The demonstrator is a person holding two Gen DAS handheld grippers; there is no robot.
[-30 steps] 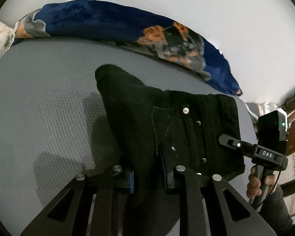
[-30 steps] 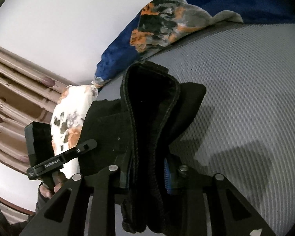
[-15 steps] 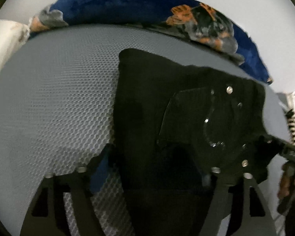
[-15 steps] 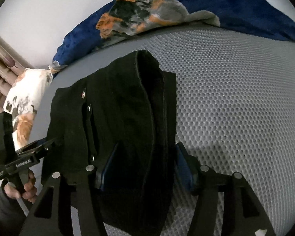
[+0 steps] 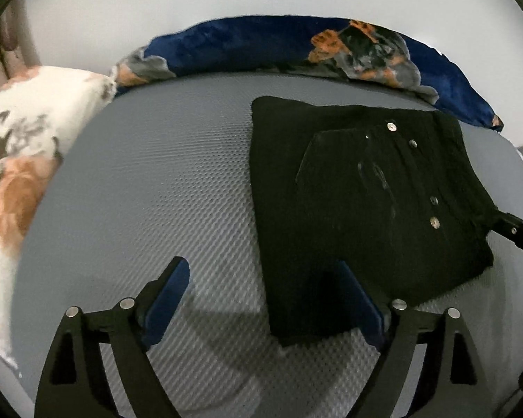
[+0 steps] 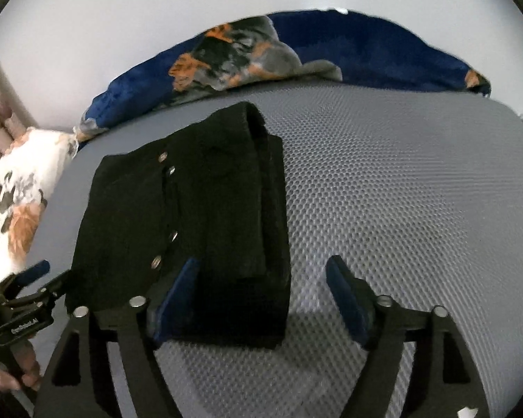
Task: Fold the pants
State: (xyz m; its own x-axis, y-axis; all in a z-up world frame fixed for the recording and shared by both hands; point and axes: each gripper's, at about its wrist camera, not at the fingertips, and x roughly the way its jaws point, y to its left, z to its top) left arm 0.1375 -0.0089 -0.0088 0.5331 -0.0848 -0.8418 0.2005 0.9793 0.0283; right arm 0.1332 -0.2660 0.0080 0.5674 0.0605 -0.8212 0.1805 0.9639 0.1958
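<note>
Both your claws gape wide and hold nothing: the left gripper (image 5: 272, 299) and right gripper (image 6: 261, 296) each straddle a near corner of the folded pants (image 5: 359, 202), which lie flat on the grey mattress (image 5: 157, 191), long axis running away from you.

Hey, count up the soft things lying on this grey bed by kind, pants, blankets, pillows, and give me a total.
Black folded pants: 1
Blue blanket with orange and grey print: 1
White pillow with orange and grey spots: 1
Total: 3, all on the grey mattress.
</note>
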